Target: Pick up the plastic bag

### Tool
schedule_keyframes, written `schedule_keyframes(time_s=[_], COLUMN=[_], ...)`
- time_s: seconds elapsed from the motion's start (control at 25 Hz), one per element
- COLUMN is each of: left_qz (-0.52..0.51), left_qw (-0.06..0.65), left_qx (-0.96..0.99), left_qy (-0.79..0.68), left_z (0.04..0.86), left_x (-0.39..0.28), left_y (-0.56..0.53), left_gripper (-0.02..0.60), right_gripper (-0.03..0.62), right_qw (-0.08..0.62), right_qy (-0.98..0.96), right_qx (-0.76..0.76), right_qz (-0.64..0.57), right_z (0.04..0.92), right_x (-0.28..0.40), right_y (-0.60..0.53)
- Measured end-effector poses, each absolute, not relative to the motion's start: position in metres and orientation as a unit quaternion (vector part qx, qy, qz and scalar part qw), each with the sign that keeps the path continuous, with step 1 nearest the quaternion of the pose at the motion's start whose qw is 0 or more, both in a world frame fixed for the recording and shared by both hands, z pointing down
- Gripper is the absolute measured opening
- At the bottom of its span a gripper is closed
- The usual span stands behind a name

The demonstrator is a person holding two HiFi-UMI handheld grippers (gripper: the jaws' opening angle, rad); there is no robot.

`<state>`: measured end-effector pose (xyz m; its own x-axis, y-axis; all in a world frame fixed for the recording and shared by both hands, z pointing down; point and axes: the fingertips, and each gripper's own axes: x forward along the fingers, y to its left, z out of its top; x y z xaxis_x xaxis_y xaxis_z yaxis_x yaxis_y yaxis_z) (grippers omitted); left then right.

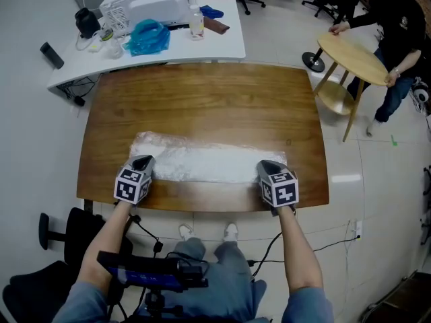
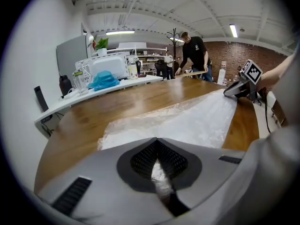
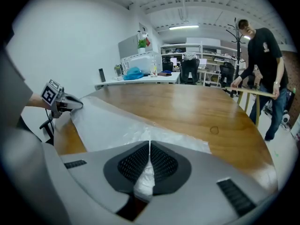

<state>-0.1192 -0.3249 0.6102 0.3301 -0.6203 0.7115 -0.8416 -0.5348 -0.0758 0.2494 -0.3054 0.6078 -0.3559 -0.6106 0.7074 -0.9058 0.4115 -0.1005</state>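
Observation:
A clear, crinkled plastic bag (image 1: 209, 160) lies flat along the front of the wooden table (image 1: 202, 99). My left gripper (image 1: 143, 161) is at the bag's left end and my right gripper (image 1: 269, 167) at its right end, both near the table's front edge. In the left gripper view the left gripper (image 2: 157, 140) is shut, with a bunched fold of the bag (image 2: 187, 121) pinched between its pads. In the right gripper view the right gripper (image 3: 149, 144) is likewise shut on a gathered bit of the bag (image 3: 108, 125). Each gripper also shows in the other's view: the right gripper (image 2: 241, 86) and the left gripper (image 3: 70, 103).
Behind the table stands a white desk (image 1: 222, 46) with a printer (image 1: 145, 2), a blue bag (image 1: 148, 38) and a bottle (image 1: 196, 22). At the right a person (image 1: 397, 25) holds a small round table (image 1: 353, 56). A black chair (image 1: 60, 237) is at the lower left.

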Motion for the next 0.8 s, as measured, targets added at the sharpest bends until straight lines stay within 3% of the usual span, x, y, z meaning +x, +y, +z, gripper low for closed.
schedule_keyframes(time_s=[0.44,0.6,0.8], left_qz=[0.331,0.294,0.316], left_qw=[0.165,0.138,0.157], left_qx=[0.789,0.780,0.770], left_qy=[-0.490,-0.535,-0.532], left_z=[0.614,0.591,0.604], left_x=[-0.140,-0.154,-0.164], left_y=[-0.292,-0.295,-0.287], left_gripper=[0.011,0.011,0.011], right_gripper=[0.002,0.002,0.002], right_qw=[0.318,0.291,0.287], right_qy=[-0.799,-0.800,-0.787], right_qx=[0.453,0.480,0.504], right_qz=[0.237,0.213,0.209], right_z=[0.614,0.601,0.593], right_x=[0.235,0.242,0.262], right_y=[-0.296,-0.301,-0.302])
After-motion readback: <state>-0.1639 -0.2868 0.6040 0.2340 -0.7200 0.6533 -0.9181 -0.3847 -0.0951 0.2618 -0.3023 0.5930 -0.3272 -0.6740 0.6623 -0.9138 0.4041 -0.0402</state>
